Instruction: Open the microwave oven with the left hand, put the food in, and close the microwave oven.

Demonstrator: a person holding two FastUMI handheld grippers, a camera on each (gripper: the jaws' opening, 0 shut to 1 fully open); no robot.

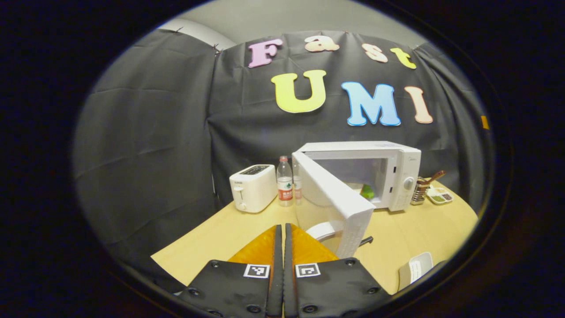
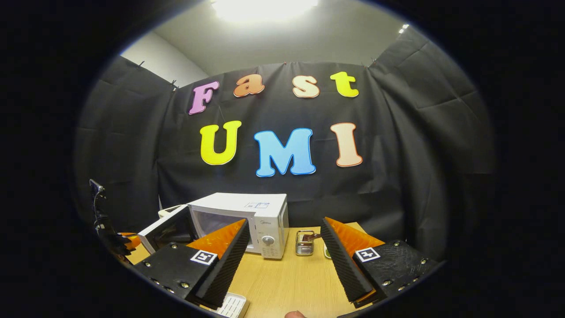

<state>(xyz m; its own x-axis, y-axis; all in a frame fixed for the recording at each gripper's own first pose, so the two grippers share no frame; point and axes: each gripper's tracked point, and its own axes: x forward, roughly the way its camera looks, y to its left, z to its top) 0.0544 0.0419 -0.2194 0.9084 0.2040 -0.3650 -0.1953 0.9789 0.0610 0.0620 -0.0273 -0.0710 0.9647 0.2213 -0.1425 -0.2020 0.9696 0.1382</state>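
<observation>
Both views face booth wall from table's near side; share microwave.

The microwave door stood swung out over the bench, barring my left hand-held gripper from a straight path to the open cavity. A toaster and a bottle crowded the bench's far edge beside it. Bare bench lay between my right hand-held gripper's spread fingers, up to a metal rack.
</observation>
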